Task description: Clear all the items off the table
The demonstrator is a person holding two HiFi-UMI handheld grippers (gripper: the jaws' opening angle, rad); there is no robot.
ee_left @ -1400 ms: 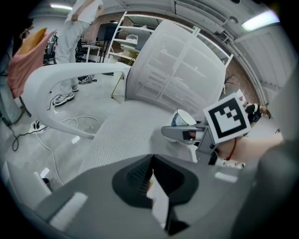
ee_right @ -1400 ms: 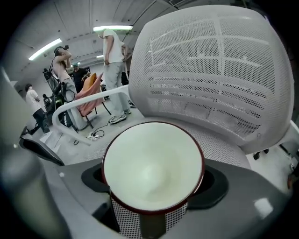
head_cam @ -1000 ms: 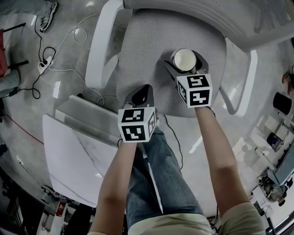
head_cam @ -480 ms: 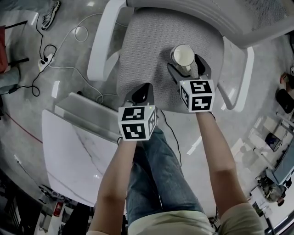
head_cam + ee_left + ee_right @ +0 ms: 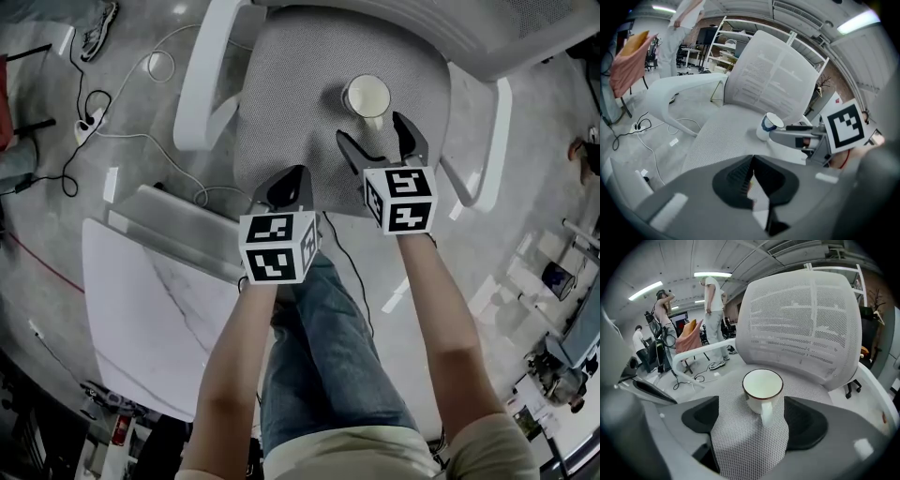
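Observation:
A white mug with a dark rim stands upright on the grey mesh seat of a white office chair. Its handle points back toward my right gripper. That gripper is open and hangs just short of the mug, with the jaws wide apart and touching nothing. In the right gripper view the mug sits beyond the right gripper. My left gripper is shut and empty over the seat's near edge. The left gripper view shows the left gripper with its jaws together and the mug off to the right.
A white marble table lies at lower left beside my legs. The chair's armrests flank the seat and its mesh backrest rises behind the mug. Cables trail over the floor. People stand in the background.
The right gripper's open jaws stood around the mug a second ago. They have drawn back toward me and stand short of it. The mug stays on the seat.

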